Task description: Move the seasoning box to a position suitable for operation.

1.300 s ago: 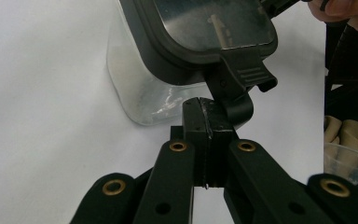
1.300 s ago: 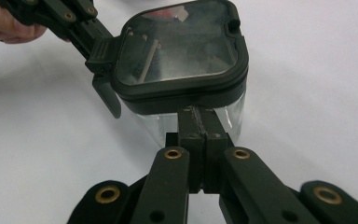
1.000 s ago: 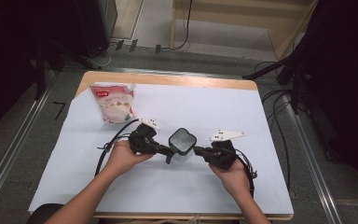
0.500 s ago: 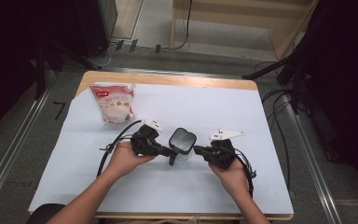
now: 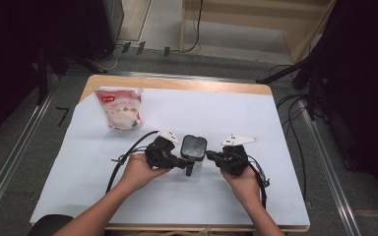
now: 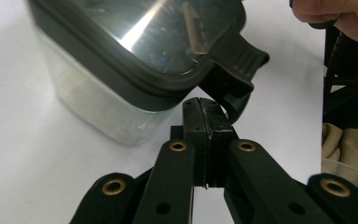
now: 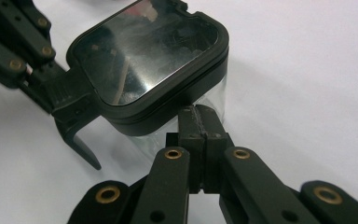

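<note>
A clear square container (image 5: pixel 194 146) with a black lid stands at the table's middle. One black latch flap (image 6: pixel 233 70) sticks out from the lid, swung loose. My left gripper (image 5: pixel 186 164) comes in from the left with its jaws shut on each other. Its tips (image 6: pixel 203 105) sit right under that flap with nothing between them. My right gripper (image 5: pixel 209 156) comes from the right, also shut and holding nothing. Its tips (image 7: pixel 199 116) rest against the container's clear wall (image 7: pixel 214 95) just below the lid's rim. The latch flap (image 7: pixel 74 116) hangs at the far side, by the left gripper (image 7: pixel 46 81).
A red and white pouch (image 5: pixel 120 109) lies at the back left of the white table cover (image 5: pixel 236 113). Black cables (image 5: pixel 123 157) trail from both grippers toward the near edge. Dark stands and cables surround the table on the floor.
</note>
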Demonstrator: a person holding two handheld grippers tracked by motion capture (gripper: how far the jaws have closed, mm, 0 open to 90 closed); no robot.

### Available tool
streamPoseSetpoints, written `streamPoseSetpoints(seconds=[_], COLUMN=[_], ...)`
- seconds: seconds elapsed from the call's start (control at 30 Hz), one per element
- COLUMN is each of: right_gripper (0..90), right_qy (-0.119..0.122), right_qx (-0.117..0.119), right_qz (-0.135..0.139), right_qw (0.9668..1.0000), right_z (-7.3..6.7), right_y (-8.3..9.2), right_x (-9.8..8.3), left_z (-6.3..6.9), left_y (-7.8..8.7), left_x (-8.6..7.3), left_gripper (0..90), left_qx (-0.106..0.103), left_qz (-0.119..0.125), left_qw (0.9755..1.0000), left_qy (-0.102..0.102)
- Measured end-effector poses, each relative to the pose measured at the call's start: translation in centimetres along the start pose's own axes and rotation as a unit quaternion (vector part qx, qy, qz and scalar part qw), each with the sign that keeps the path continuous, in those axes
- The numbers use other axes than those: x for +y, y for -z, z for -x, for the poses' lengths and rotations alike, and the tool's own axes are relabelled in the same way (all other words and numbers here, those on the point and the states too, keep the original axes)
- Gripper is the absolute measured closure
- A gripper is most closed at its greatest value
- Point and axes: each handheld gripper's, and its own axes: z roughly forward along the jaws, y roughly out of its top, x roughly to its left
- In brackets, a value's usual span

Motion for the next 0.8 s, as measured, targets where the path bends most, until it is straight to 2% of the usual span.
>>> streamPoseSetpoints(seconds=[0.1, 0.3, 0.47, 0.5, 0.6, 0.7, 0.8], right_gripper=[90.0, 90.0, 90.0, 90.0, 90.0, 90.0, 90.0], right_qy=[0.000, -0.003, -0.001, -0.002, -0.003, -0.006, -0.004], right_qx=[-0.001, -0.007, -0.009, -0.010, -0.011, -0.011, -0.012], right_qz=[0.002, 0.002, 0.004, 0.003, 0.003, 0.004, 0.011], right_qw=[1.0000, 1.0000, 0.9999, 0.9999, 0.9999, 0.9999, 0.9999], right_z=[0.1, 0.4, 0.6, 0.6, 0.6, 0.5, 0.4], right_y=[0.1, 0.4, 0.7, 1.0, 1.3, 1.7, 2.6], right_x=[0.0, -0.1, -0.2, -0.3, -0.4, -0.6, -1.0], left_z=[0.3, 0.9, 1.4, 1.5, 1.5, 1.6, 1.7], left_y=[-0.5, -1.1, -1.4, -1.5, -1.6, -1.5, -0.7], left_x=[0.0, 0.4, 0.6, 0.7, 0.8, 0.9, 0.8], left_gripper=[90.0, 90.0, 90.0, 90.0, 89.8, 87.8, 83.9], left_qx=[-0.010, -0.014, -0.027, -0.024, -0.026, -0.025, -0.041], left_qz=[0.008, 0.015, 0.024, 0.024, 0.024, 0.016, 0.016], left_qw=[0.9998, 0.9998, 0.9993, 0.9994, 0.9994, 0.9995, 0.9990], left_qy=[0.012, 0.007, 0.007, 0.000, 0.000, -0.005, 0.002])
